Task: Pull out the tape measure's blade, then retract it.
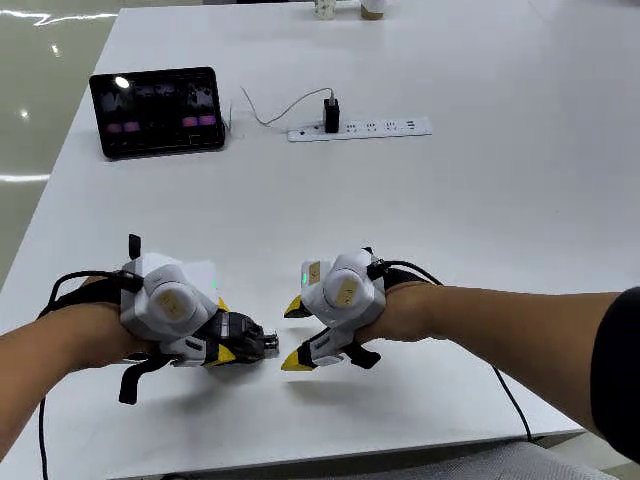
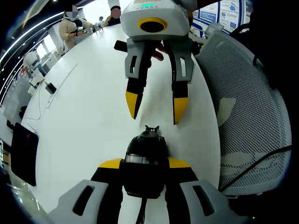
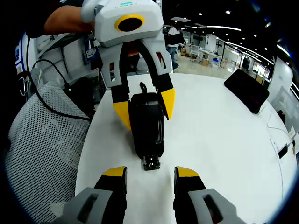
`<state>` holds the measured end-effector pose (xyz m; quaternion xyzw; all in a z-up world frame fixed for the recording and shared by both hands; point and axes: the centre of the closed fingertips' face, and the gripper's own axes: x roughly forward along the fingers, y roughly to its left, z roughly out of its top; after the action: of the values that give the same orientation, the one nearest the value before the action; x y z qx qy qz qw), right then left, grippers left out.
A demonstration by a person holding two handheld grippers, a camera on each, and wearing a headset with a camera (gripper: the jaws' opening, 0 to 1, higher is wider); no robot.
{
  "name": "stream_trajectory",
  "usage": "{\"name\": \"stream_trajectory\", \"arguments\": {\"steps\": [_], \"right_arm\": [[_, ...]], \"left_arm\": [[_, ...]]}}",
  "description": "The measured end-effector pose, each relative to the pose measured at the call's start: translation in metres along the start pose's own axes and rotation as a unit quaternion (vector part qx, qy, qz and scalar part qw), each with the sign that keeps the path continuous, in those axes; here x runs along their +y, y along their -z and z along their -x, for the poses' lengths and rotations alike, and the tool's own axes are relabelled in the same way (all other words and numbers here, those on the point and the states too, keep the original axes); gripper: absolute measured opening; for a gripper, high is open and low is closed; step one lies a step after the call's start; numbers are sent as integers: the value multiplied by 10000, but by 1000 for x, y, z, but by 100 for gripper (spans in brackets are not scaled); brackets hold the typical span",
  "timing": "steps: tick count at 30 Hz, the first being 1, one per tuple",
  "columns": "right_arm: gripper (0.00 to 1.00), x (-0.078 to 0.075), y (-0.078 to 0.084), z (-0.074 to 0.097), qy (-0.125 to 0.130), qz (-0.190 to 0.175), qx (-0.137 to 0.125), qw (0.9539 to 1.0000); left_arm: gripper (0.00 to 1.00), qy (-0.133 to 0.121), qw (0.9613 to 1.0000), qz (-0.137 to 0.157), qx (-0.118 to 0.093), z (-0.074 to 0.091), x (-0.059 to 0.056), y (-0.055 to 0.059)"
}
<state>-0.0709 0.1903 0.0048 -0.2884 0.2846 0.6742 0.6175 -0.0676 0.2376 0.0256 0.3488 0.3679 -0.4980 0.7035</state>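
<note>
Since left gripper (image 1: 224, 330) clamps the tape (image 3: 147, 123), its hook (image 3: 150, 163) facing the open-jawed right gripper (image 2: 155, 108) just past the tape's nose, close squarely on the hook and pull straight, no twist.

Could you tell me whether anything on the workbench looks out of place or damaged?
Nothing stands out. The black tape measure sits straight in the jaws of the left gripper, its blade in, facing the open right gripper. The dark tablet and white power strip lie tidy.
</note>
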Motion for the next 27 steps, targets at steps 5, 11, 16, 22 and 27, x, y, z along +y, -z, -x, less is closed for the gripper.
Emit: {"name": "stream_trajectory", "arguments": {"steps": [5, 11, 16, 22, 27], "right_arm": [[29, -1, -1, -8, -91, 106, 77, 9999], [20, -1, -2, -15, -172, 251, 170, 9994], [16, -1, 1, -21, -178, 342, 270, 9989], [13, -1, -3, -30, -175, 387, 247, 9988], [12, 1, -1, -28, -202, 482, 271, 9983]], "left_arm": [[29, 6, 10000, 4, 7, 0, 0, 1], [29, 1, 10000, 3, 13, -1, 1, 1], [29, -13, 10000, 10, -1, -1, 2, 2], [29, -19, 10000, 17, 10, -1, 2, 2], [29, -14, 10000, 56, 3, -1, 2, 2]]}}
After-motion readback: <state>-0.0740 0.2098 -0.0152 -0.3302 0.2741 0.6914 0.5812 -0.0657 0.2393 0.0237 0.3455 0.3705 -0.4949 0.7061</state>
